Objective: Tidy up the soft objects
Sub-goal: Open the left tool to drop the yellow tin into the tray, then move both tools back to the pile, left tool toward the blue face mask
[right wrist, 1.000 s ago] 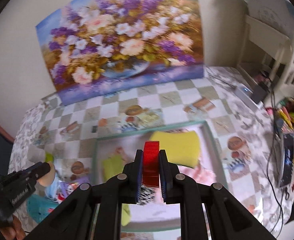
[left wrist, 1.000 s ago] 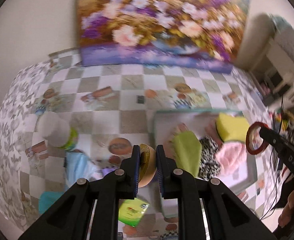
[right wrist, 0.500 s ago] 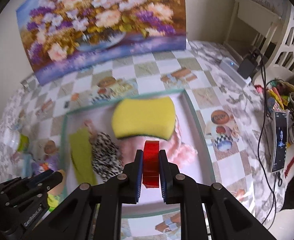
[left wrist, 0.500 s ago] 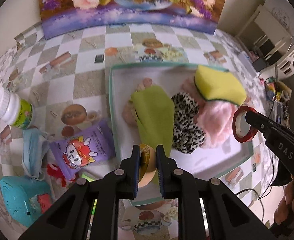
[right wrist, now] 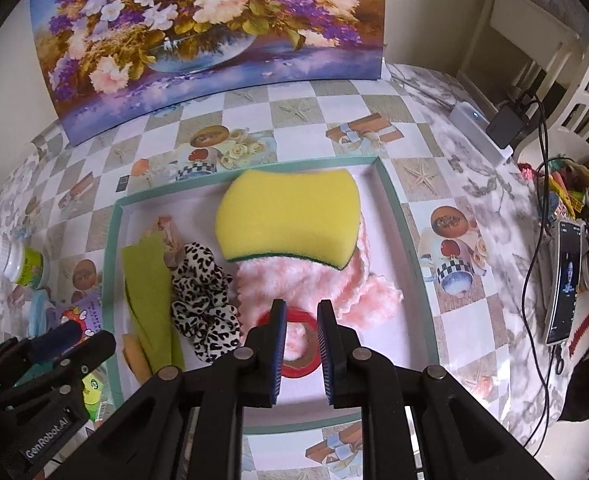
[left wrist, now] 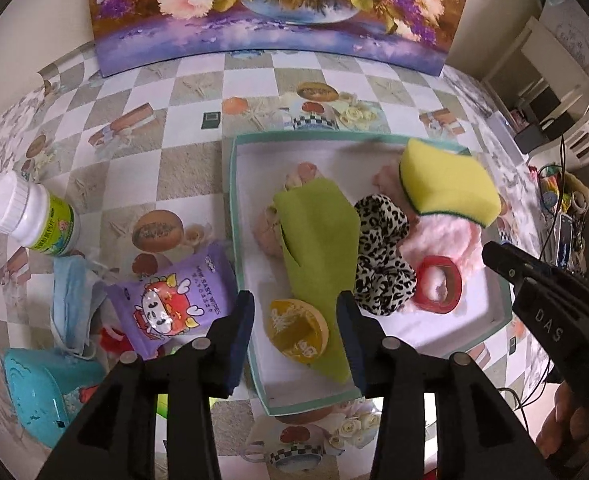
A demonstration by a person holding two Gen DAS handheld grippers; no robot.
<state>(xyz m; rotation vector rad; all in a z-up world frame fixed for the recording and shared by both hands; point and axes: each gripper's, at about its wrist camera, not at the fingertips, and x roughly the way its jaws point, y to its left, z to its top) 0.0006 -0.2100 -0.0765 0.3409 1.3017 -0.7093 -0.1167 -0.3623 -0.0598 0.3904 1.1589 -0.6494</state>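
A teal-rimmed white tray holds a yellow sponge, a green cloth, a leopard-print scrunchie and a pink fluffy piece. My left gripper points down over the tray's near left corner. Its jaws are opening, and an orange round piece lies free on the green cloth between and below them. My right gripper hangs over the pink piece with a narrow gap between its fingers. A red ring lies flat beneath it, clear of the pads.
Left of the tray lie a white bottle with a green label, a blue face mask, a purple wipes packet and a teal container. A flower painting stands at the back. A phone and cables lie at right.
Both grippers came down over the tray. The left jaws parted and let the orange piece drop onto the green cloth. The red ring left the right jaws and now lies flat.
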